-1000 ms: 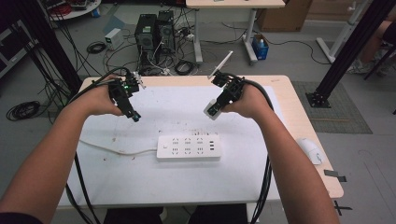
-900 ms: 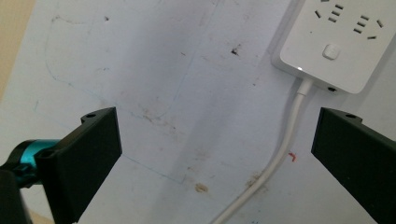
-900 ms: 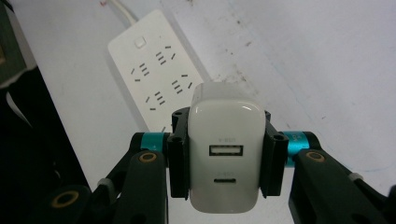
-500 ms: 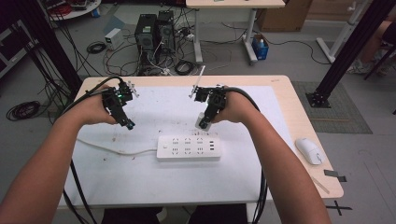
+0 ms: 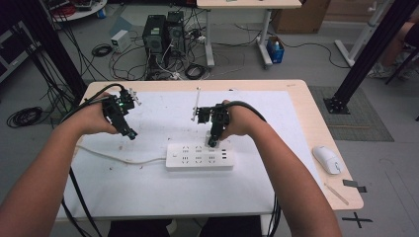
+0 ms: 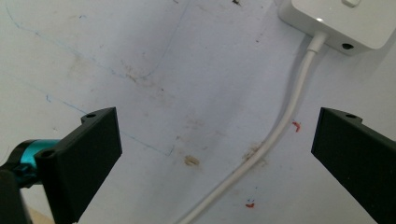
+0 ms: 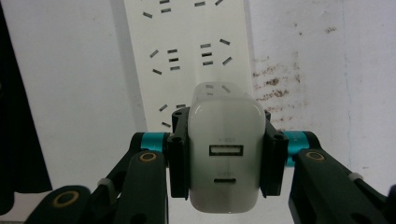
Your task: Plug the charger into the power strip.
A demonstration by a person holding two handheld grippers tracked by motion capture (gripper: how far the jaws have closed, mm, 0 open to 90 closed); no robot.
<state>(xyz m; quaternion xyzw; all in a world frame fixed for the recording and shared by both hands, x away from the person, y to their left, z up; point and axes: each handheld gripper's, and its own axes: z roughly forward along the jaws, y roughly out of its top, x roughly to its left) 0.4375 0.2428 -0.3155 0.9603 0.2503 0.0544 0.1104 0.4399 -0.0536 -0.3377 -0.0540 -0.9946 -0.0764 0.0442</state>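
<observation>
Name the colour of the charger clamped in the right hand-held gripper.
White charger; clearest in the right gripper view.

grey floor (image 5: 59,59), tangled cables (image 5: 24,116), second desk (image 5: 247,4)

Open black fingers (image 6: 88,154), white cable (image 6: 275,135), power strip corner (image 6: 345,21), stained table (image 6: 154,70)

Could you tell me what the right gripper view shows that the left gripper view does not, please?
The right gripper view alone shows a white charger clamped between the right tongs, its two ports facing the camera, held above the sockets.

The left gripper view alone shows the white cable leaving the strip's end, lying between the wide-open left tongs, plus small red marks on the table.

Both show the white power strip and the stained white table.
</observation>
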